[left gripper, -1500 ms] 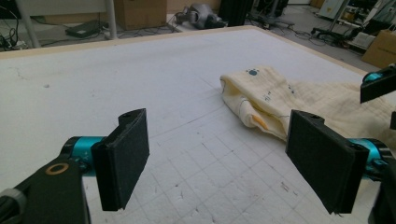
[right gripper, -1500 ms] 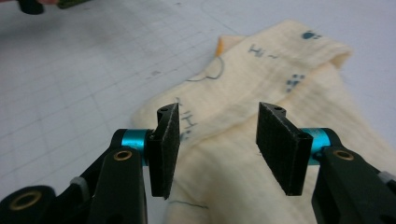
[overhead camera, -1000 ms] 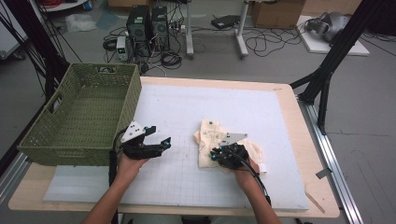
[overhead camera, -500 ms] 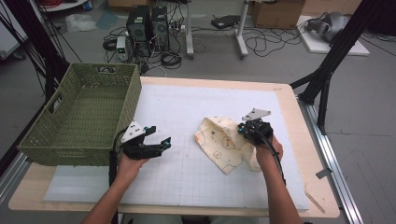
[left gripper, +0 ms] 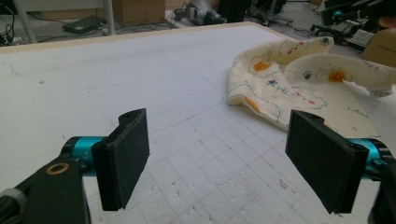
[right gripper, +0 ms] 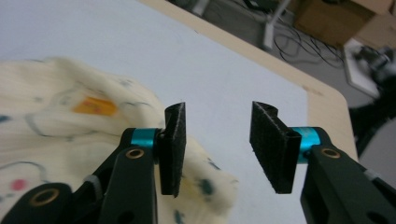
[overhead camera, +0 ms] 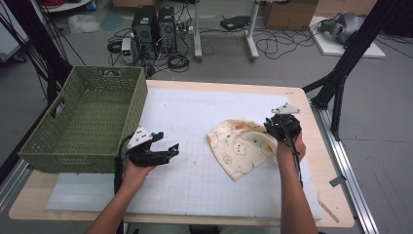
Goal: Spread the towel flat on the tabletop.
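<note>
- A cream cotton cloth printed with small orange and blue animal figures (overhead camera: 242, 145) lies rumpled on the white gridded foam mat (overhead camera: 195, 180) that covers the wooden worktop (overhead camera: 336, 195); it sits right of centre, with its near corner pointing toward the person and its far edge bunched in a raised fold.
- The right tongs (overhead camera: 281, 126) hang at the cloth's right far edge, jaws apart and holding nothing; in the right gripper view the left pad sits just over the cloth's edge while the right pad is over bare mat.
- The left tongs (overhead camera: 168, 152) rest over bare mat well left of the cloth, jaws wide apart and empty; the left gripper view looks across the grid toward the cloth (left gripper: 299, 88).
- A green woven plastic basket (overhead camera: 85, 122) stands at the worktop's left edge, apart from the cloth.
- The step in hand looks like spreading the cloth flat; to do it well, the right tongs should dip low enough to take only the single top layer at the edge, close firmly, then draw outward and low; the left tongs would best pin or pinch the opposite edge first so the cloth stretches rather than slides.
</note>
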A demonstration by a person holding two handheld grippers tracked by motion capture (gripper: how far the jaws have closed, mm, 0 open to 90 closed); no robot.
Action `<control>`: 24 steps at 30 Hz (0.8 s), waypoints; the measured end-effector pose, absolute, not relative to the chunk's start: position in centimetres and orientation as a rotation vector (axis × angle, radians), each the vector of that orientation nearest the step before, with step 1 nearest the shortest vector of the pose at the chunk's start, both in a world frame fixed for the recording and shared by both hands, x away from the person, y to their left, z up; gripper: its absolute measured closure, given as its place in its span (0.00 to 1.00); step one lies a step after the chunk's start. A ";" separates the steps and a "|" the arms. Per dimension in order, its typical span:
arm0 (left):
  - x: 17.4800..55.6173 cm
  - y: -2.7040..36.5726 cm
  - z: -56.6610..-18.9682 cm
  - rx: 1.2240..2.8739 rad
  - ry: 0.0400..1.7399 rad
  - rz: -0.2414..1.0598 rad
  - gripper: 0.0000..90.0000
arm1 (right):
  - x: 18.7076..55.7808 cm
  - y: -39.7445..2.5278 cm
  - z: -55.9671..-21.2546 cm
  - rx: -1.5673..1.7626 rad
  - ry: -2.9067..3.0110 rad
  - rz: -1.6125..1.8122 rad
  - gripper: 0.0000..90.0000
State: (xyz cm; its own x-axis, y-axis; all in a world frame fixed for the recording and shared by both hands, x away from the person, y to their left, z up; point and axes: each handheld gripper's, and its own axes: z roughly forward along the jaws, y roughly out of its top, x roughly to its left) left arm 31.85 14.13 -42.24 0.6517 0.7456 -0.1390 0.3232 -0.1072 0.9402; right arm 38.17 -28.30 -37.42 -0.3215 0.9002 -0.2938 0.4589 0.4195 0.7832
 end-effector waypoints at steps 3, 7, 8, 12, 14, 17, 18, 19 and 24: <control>31.8 14.1 -42.2 1.696 0.879 0.452 0.24 | 37.5 -27.3 -37.4 1.112 1.990 0.845 0.54; 31.8 14.2 -42.2 1.698 0.879 0.455 0.24 | 36.3 -24.9 -38.2 1.034 2.116 0.943 0.47; 31.8 14.2 -42.2 1.697 0.879 0.457 0.24 | 35.9 -24.2 -38.6 1.019 2.131 0.974 0.46; 31.8 14.2 -42.1 1.692 0.883 0.466 0.25 | 34.7 -22.0 -40.7 0.991 2.225 1.063 0.45; 31.8 14.3 -42.1 1.696 0.884 0.468 0.25 | 34.4 -21.2 -41.6 0.997 2.277 1.093 0.45; 31.8 14.3 -42.1 1.693 0.884 0.472 0.25 | 34.0 -19.9 -42.7 0.972 2.343 1.095 0.45; 31.8 14.3 -42.1 1.691 0.885 0.473 0.25 | 34.0 -19.5 -43.0 0.973 2.362 1.096 0.44; 31.8 14.3 -42.1 1.689 0.888 0.473 0.25 | 33.9 -19.2 -43.3 0.977 2.380 1.093 0.43; 31.8 14.3 -42.1 1.689 0.889 0.469 0.25 | 33.9 -17.8 -44.7 0.957 2.462 1.064 0.51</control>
State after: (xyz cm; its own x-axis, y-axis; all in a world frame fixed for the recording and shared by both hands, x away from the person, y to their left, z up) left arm 31.79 14.33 -42.13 0.6377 0.7586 -0.1337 0.3179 -0.1011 0.9427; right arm 33.94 -17.83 -44.74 -0.7358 0.6772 -0.0052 0.4604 0.5058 0.7296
